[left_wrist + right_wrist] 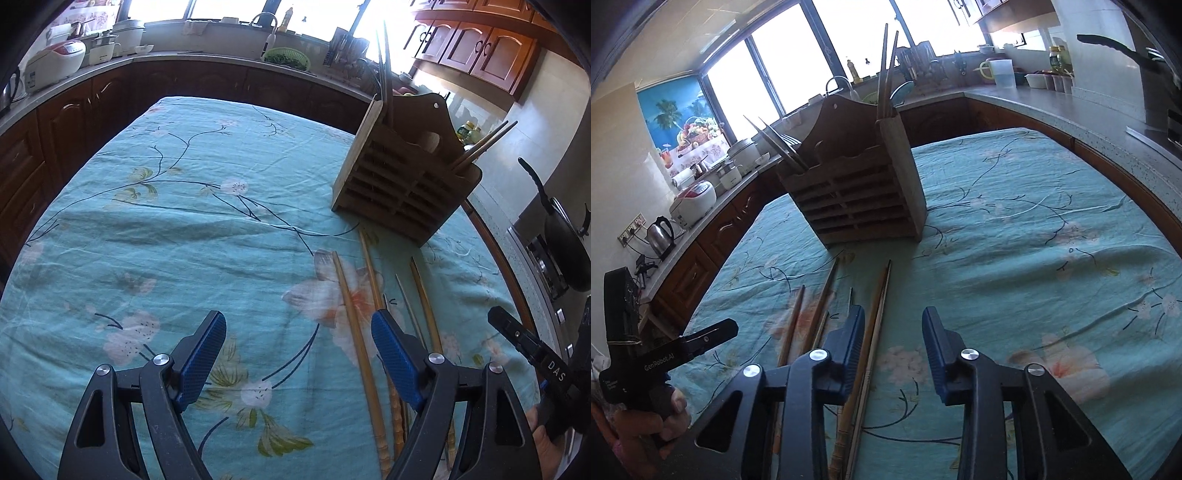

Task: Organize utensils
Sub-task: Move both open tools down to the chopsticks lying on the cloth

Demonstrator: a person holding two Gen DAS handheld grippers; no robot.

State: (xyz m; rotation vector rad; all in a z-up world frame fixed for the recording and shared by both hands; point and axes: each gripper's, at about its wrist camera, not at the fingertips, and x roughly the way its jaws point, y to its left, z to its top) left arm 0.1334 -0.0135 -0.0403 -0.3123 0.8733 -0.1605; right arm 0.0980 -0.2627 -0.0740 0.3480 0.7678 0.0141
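In the left wrist view, the left gripper (297, 334) hangs over a teal flowered cloth (166, 221) with its blue pads spread wide and nothing between them. Several chopsticks (354, 325) lie side by side on the cloth, running from under its right finger toward a slatted wooden holder (402, 184) that stands upright on the far right of the table, with more chopsticks sticking out of its top. The right gripper (517, 336) shows at the right edge. In the right wrist view, the right gripper (892, 332) has its pads partly apart; a pair of chopsticks (875, 325) lies between them, hard by the left pad, but a pinch cannot be confirmed. The holder (857, 192) stands straight ahead, beyond the tips of the loose chopsticks. A hand (646, 424) holds the left gripper (701, 338) at lower left.
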